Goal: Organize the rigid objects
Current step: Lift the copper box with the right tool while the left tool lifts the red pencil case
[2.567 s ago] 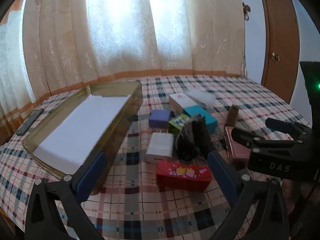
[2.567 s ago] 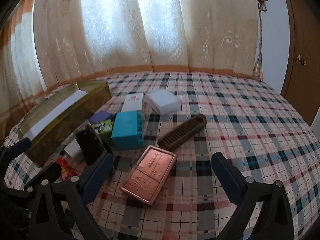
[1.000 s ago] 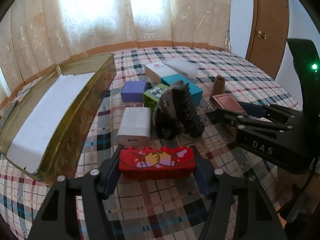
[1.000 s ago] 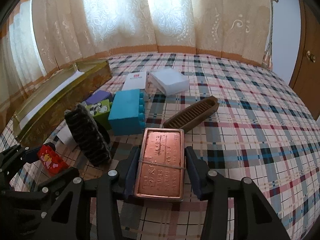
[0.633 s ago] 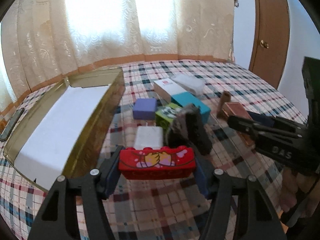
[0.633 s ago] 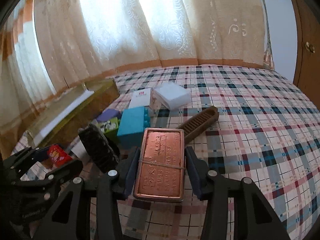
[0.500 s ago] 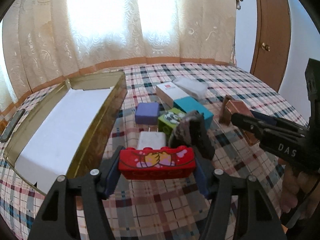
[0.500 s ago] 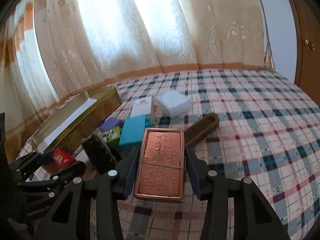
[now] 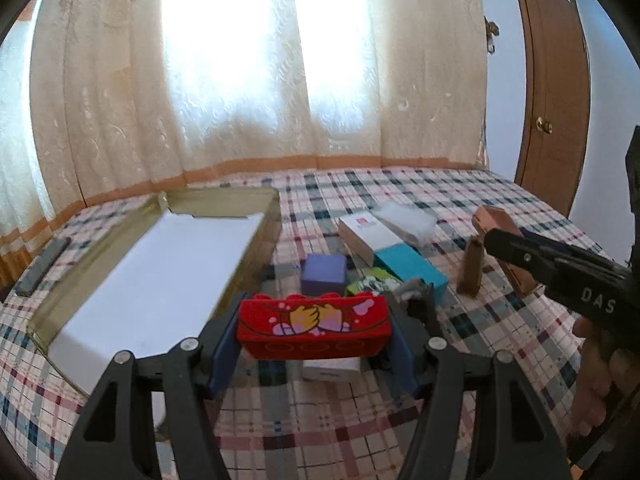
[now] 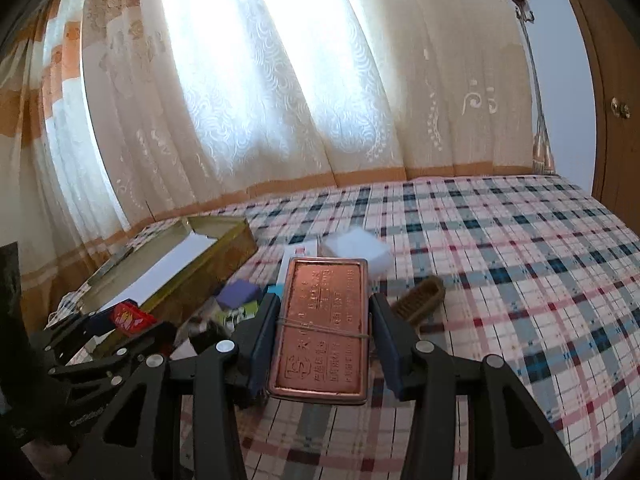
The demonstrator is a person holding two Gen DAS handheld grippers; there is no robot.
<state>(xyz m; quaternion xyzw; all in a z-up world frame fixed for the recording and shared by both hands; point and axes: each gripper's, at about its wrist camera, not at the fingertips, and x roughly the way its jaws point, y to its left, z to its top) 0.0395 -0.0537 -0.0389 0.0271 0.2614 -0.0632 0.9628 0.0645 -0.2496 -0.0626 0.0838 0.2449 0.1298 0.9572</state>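
My left gripper (image 9: 314, 330) is shut on a red toy brick (image 9: 314, 326) with a cartoon print, held above the plaid bed, right of the open gold tin box (image 9: 152, 264) with a white lining. My right gripper (image 10: 322, 332) is shut on a flat copper tin (image 10: 322, 324) bound with a rubber band, also lifted. The copper tin shows edge-on in the left wrist view (image 9: 502, 240), and the red brick shows in the right wrist view (image 10: 130, 316) beside the gold box (image 10: 180, 268).
On the plaid cover lie a purple block (image 9: 324, 274), a green block (image 9: 368, 285), a teal block (image 9: 412, 268), a white-and-red carton (image 9: 366, 236), a clear box (image 9: 406, 218), a brown comb (image 10: 420, 298), a black brush (image 9: 420, 306). A dark remote (image 9: 42, 266) lies far left.
Both grippers closed on their objects, the red brick and the copper tin, and have lifted them off the bed. Both views now sit higher and look further over the bed.
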